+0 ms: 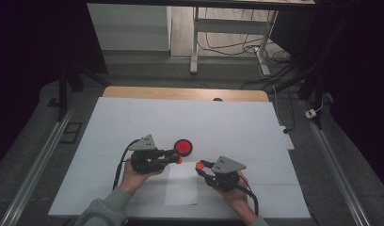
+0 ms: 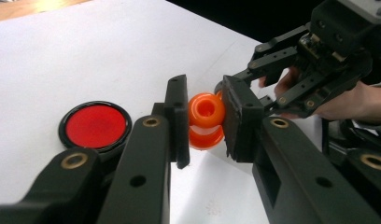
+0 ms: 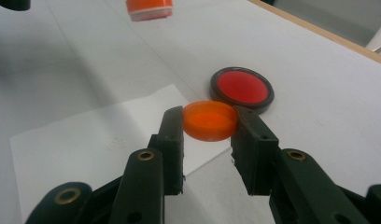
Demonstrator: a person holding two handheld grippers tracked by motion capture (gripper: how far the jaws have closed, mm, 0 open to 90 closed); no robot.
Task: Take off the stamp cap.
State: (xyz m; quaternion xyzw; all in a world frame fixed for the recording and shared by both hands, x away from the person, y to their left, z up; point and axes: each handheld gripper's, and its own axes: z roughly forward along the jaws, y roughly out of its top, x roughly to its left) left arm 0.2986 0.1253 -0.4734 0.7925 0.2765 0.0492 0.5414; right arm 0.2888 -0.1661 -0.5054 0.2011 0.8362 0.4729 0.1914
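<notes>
— White sheeting covers the desk [image 1: 133,117], with dark floor and a grey frame stand beyond it at twelve o'clock. What is each hand doing?

— Seen from the high view, the left gripper [image 1: 176,157] sits near the middle of the desk, its jaws pointing toward three o'clock and clamped on a small orange plastic bottle-like piece with a round open neck [image 2: 206,120]. The left gripper view shows both pads pressing its sides, the neck facing the camera.

— And the other?

— The right gripper [image 1: 199,165] points back toward nine o'clock, tips near those of the left one but apart from them. Its jaws are closed on a shallow round orange plastic cap [image 3: 210,120], gripped by the rim and held above the desk.

— Anything else lying there?

— A round red disc with a black rim [image 1: 183,147] lies flat at about one o'clock from the left gripper's tips. A smaller white paper sheet [image 1: 180,188] lies below the two grippers, toward six o'clock.
</notes>
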